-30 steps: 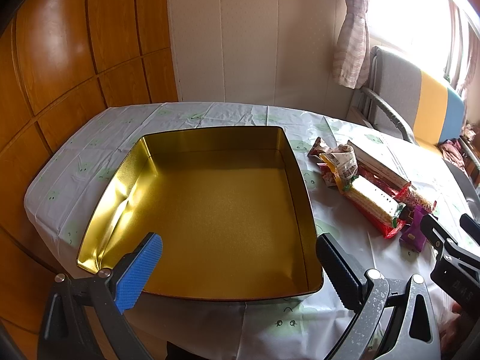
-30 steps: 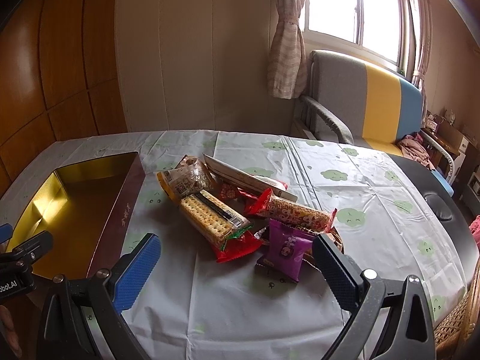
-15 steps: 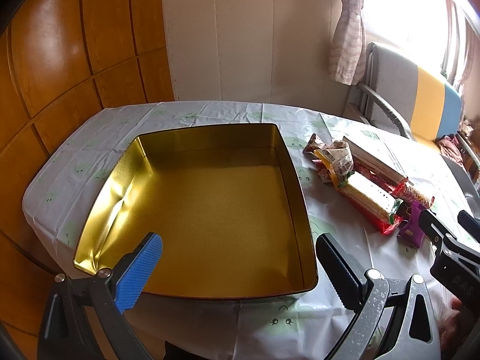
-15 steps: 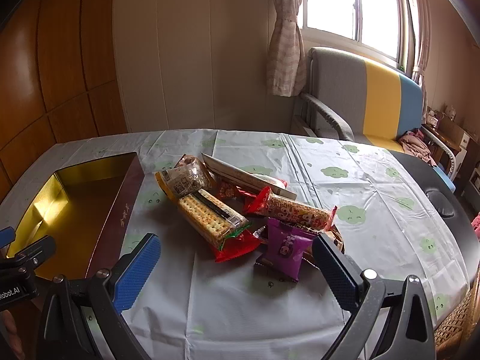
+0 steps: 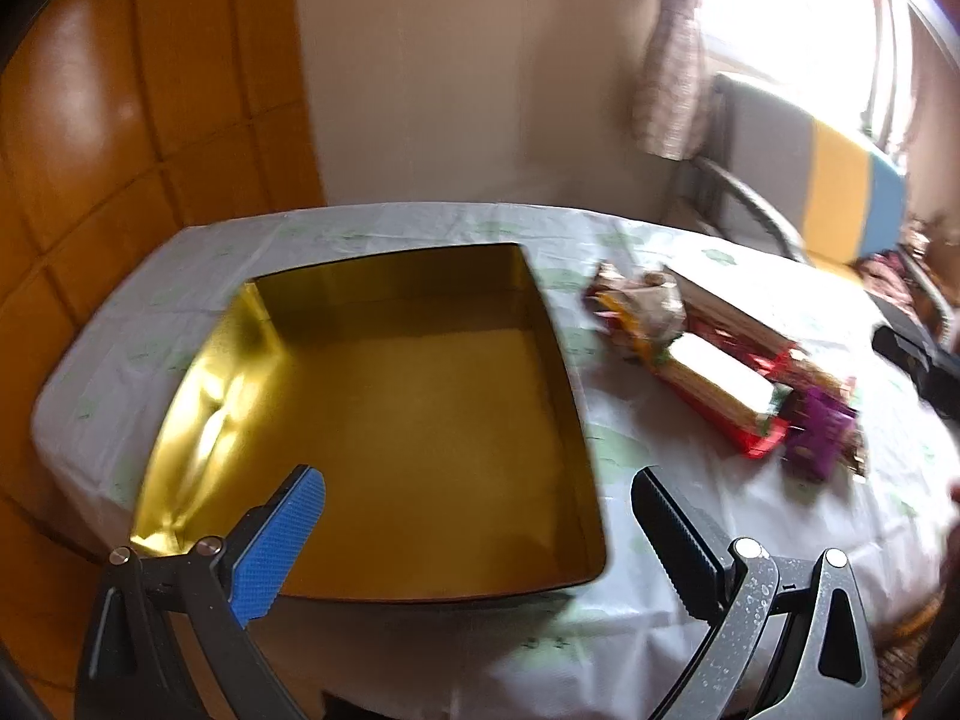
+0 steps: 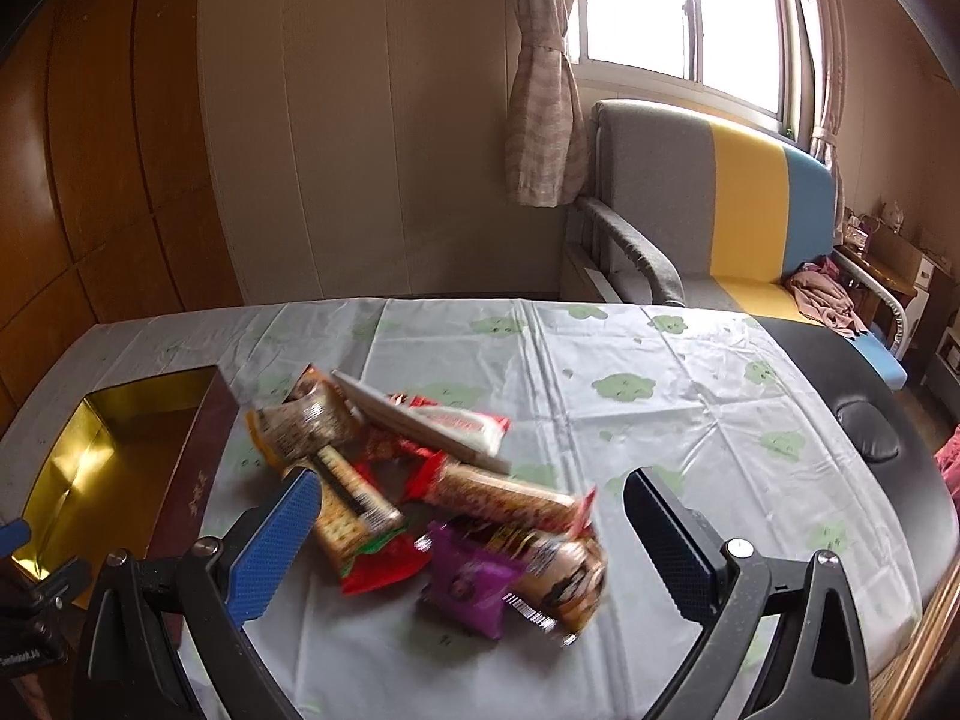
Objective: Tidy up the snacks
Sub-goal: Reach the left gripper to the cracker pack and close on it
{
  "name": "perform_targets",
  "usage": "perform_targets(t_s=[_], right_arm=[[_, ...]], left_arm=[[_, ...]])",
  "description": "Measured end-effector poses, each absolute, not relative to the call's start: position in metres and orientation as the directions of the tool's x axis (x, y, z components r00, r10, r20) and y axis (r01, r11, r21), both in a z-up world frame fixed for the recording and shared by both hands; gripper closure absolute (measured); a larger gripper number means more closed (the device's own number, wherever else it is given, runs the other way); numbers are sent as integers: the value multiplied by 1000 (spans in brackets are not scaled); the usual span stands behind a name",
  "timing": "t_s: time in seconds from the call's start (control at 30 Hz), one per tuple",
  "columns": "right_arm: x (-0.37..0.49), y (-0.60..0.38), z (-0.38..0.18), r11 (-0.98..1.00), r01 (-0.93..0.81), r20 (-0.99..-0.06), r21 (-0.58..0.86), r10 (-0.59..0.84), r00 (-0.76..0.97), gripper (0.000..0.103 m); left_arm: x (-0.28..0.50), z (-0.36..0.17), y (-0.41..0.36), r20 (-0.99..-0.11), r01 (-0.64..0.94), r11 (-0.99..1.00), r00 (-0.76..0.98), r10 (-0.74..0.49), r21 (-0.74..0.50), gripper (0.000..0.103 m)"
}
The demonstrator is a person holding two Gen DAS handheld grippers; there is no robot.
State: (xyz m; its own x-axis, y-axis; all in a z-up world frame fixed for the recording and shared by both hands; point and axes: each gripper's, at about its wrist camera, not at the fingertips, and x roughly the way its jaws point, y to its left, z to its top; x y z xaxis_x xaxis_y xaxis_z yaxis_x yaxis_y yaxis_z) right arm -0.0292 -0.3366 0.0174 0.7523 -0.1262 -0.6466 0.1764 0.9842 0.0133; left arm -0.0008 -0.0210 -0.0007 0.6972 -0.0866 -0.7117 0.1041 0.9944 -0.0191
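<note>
Nothing sorted yet: tin [image 5: 390,420] sits empty near the table's left edge, all snacks [image 6: 432,498] heaped on the cloth just right of it, mid-table. My left gripper [image 5: 480,516] hangs over the tin's near rim, jaws apart, holding nothing. My right gripper [image 6: 474,516] is over the heap, jaws wide, nothing gripped. So every pack is left to move, I'd say. Table [image 6: 690,420] has a pale cloth with green prints. Room: wood panelling left, curtained window, striped sofa at the far right corner.

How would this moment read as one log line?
left gripper: open, over gold tin | right gripper: open, above snack pile | tin: empty
</note>
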Motion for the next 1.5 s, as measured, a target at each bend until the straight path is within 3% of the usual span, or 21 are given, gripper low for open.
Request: perform_targets(t_s=[0.2, 0.27, 0.33, 0.4, 0.43, 0.5, 0.53, 0.57, 0.6, 0.63, 0.77, 0.83, 1.0, 1.07, 1.1, 1.13, 1.2, 1.5], right_arm=[[3, -406, 7, 985, 167, -705, -42, -148, 694, 0], [10, -430, -7, 980, 197, -735, -12, -142, 663, 1], [15, -452, -19, 966, 257, -769, 34, -139, 624, 1], [17, -466, -22, 949, 301, -781, 95, -117, 614, 1], [16, -470, -22, 941, 313, -779, 125, -103, 619, 1], [14, -474, -21, 934, 315, -776, 167, -72, 626, 1], [13, -475, -21, 931, 318, -775, 179, -65, 628, 1], [12, -476, -20, 929, 316, -774, 191, -56, 631, 1], [12, -477, -20, 927, 313, -772, 205, -44, 634, 1], [13, -477, -20, 926, 312, -771, 213, -37, 635, 1], [18, -476, -21, 930, 296, -771, 218, -22, 636, 1], [19, -474, -20, 936, 284, -772, 209, -20, 635, 1], [19, -466, -13, 953, 238, -753, 187, -16, 657, 4], [20, -464, -13, 956, 221, -751, 195, 1, 660, 9], [20, -462, -13, 957, 212, -755, 197, 10, 656, 10], [21, -460, -14, 959, 204, -759, 195, 16, 651, 11], [22, -455, -16, 967, 175, -766, 187, 32, 642, 17], [32, -423, -52, 994, 55, -873, 93, 55, 484, 21]], left_arm=[[14, 8, -43, -717, 215, 974, 667, -204, -77, 0], [22, 10, -54, -713, 249, 964, 658, -240, -95, 7], [40, 7, -71, -755, 289, 950, 597, -273, -115, 41], [53, 5, -85, -781, 326, 921, 510, -361, -213, 63], [61, 0, -96, -794, 333, 907, 463, -394, -257, 67], [72, -6, -115, -806, 338, 898, 423, -414, -284, 67], [79, -11, -127, -817, 325, 904, 415, -400, -277, 61], [85, -15, -132, -826, 312, 907, 401, -396, -284, 53], [93, -20, -140, -827, 290, 904, 385, -410, -314, 31], [99, -25, -143, -832, 256, 908, 375, -409, -332, 21], [132, -50, -156, -866, 89, 920, 314, -389, -381, 19], [143, -60, -162, -879, 48, 924, 295, -375, -378, 13], [149, -77, -180, -905, 41, 943, 272, -328, -329, 14], [143, -76, -186, -903, 102, 957, 318, -289, -271, 27], [141, -77, -188, -901, 125, 961, 338, -274, -245, 38], [137, -76, -188, -894, 154, 960, 353, -275, -234, 42], [134, -76, -185, -889, 186, 953, 353, -291, -238, 44], [96, -71, -195, -899, 393, 900, 300, -319, -188, 48]])
